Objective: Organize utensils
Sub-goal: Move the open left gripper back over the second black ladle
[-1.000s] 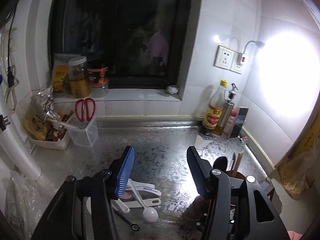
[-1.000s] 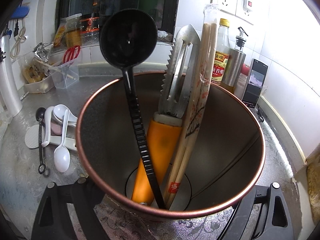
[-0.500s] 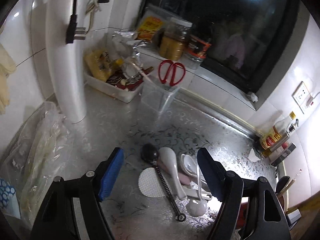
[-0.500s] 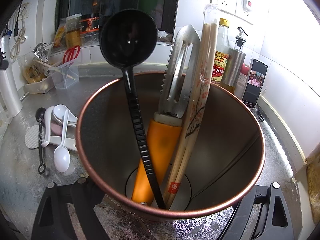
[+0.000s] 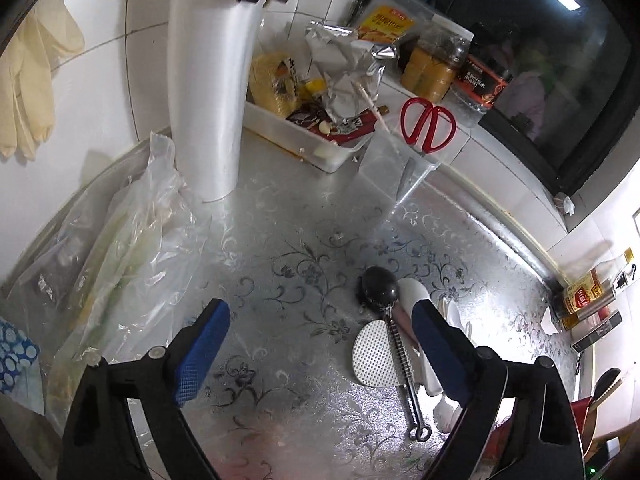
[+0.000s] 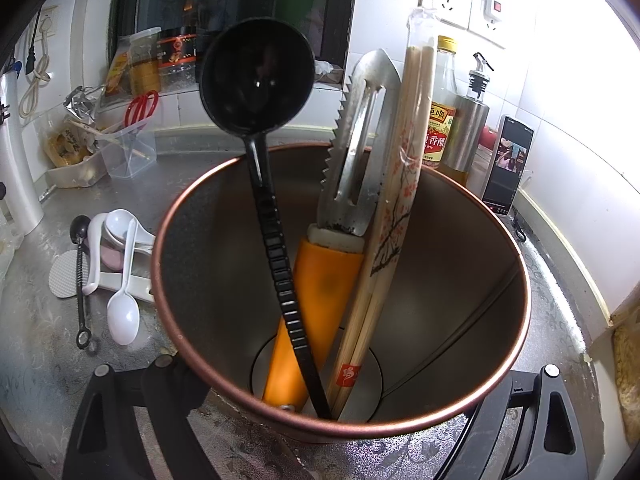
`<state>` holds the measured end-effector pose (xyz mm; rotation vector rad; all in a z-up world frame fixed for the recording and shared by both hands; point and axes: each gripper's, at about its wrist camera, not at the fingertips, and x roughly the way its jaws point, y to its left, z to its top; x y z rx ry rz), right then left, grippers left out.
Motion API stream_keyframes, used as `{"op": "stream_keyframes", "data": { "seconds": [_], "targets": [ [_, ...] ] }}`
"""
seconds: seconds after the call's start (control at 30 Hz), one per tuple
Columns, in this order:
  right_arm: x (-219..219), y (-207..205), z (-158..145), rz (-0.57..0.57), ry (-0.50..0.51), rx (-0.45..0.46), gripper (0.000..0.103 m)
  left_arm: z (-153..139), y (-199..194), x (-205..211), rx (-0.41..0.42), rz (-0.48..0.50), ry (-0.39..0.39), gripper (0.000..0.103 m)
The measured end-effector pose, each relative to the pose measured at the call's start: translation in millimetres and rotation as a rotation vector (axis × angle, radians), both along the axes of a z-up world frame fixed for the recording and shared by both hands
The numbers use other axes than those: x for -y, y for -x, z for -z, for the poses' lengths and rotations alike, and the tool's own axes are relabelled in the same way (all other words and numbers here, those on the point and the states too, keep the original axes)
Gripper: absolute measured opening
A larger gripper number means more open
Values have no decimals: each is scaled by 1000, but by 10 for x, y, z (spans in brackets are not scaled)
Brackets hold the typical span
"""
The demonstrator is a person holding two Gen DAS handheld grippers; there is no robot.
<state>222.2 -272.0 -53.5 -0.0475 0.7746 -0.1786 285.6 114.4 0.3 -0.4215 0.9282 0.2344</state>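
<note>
- The left tool (image 5: 320, 350) stands wide with nothing between its blue pads; its jaws have just been opening above the silver floral-patterned desk (image 5: 304, 240).
- A small black metal scoop with a ringed handle (image 5: 394, 332) lies on the desk just inside the right-hand pad, crossing a white perforated plastic paddle (image 5: 374, 354).
- White plastic spoons (image 6: 124, 276) lie in a loose pile touching the paddle, left of the copper-rimmed metal utensil holder (image 6: 516, 312).
- The right tool (image 6: 340, 408) clasps that holder's outer wall from both sides.
- Inside the holder stand a black plastic ladle (image 6: 258, 76), an orange-handled metal scraper (image 6: 360, 140) and wrapped wooden chopsticks (image 6: 414, 128).
</note>
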Motion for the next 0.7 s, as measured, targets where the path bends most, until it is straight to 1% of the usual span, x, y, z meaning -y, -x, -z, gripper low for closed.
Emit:
{"op": "stream_keyframes", "data": {
  "seconds": [0.13,0.23,0.3,0.43,0.5,0.6,0.7],
  "targets": [
    [8,-5,-4,4,1,-1,93,163,-49,0,-39,21,35,93],
    [11,-6,-5,5,1,-1,93,319,-119,10,-77,54,109,93],
    [10,-6,-4,5,1,-1,93,383,-176,25,-93,56,132,93],
    [19,-8,-4,5,2,-1,93,433,-352,64,-122,61,89,93],
    [23,-7,-2,5,2,-1,93,458,-447,65,-139,54,82,93],
    [21,-7,-1,4,3,-1,93,479,-559,99,-145,67,77,92],
    [19,-9,3,6,5,-1,93,511,-674,176,-142,101,54,92]
  ]
}}
